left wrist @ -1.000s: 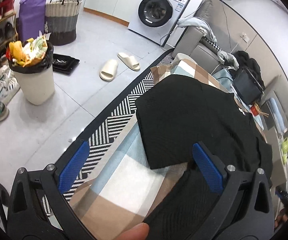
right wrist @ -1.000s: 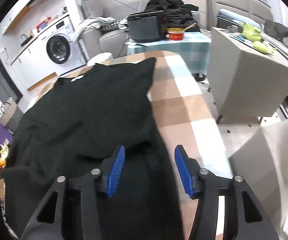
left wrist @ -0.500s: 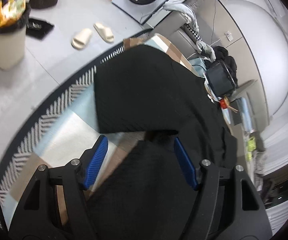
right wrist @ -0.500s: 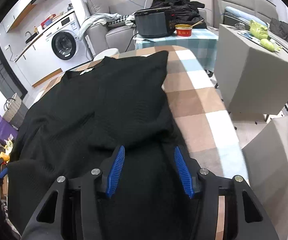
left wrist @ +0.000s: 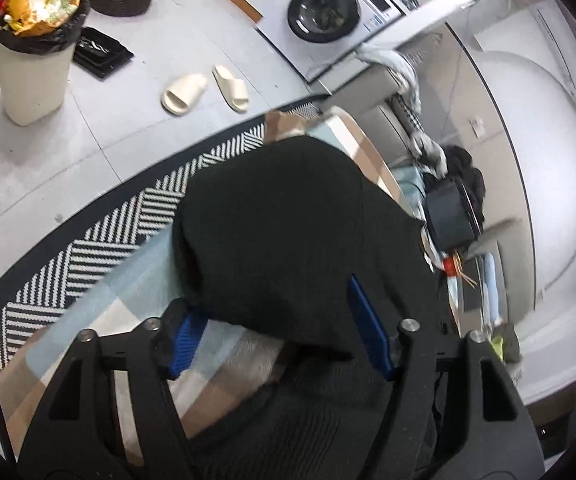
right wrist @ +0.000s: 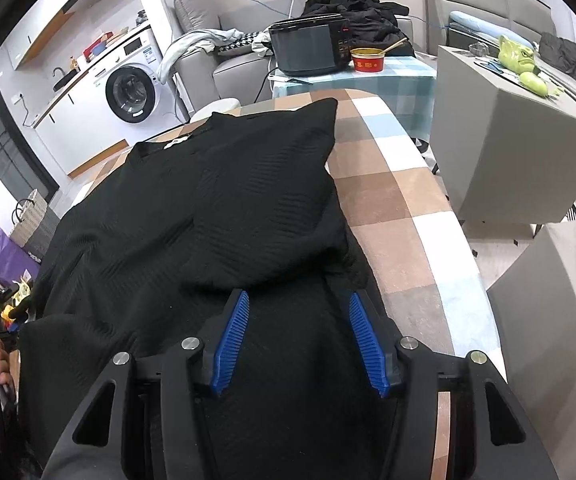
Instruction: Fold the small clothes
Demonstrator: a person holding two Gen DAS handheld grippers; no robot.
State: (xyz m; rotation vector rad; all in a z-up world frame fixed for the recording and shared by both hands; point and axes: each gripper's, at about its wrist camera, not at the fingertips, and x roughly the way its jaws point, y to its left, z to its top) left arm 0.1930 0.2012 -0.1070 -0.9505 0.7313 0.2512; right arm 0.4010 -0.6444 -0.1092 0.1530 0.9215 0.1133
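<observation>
While the black ribbed knit top lies flat along the checked worktop, collar at the far end | left gripper: jaws closing, folded-in sleeve edge between them | right gripper: jaws half-wide astride the near hem; grip uncertain | both at the top's near end, so the fold likely runs toward the collar.

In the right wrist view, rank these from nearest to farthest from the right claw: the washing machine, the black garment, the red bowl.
1. black garment: directly under the right claw, on the checked table.
2. red bowl: beyond the table's far end, right of centre.
3. washing machine: far left, against the wall.
</observation>
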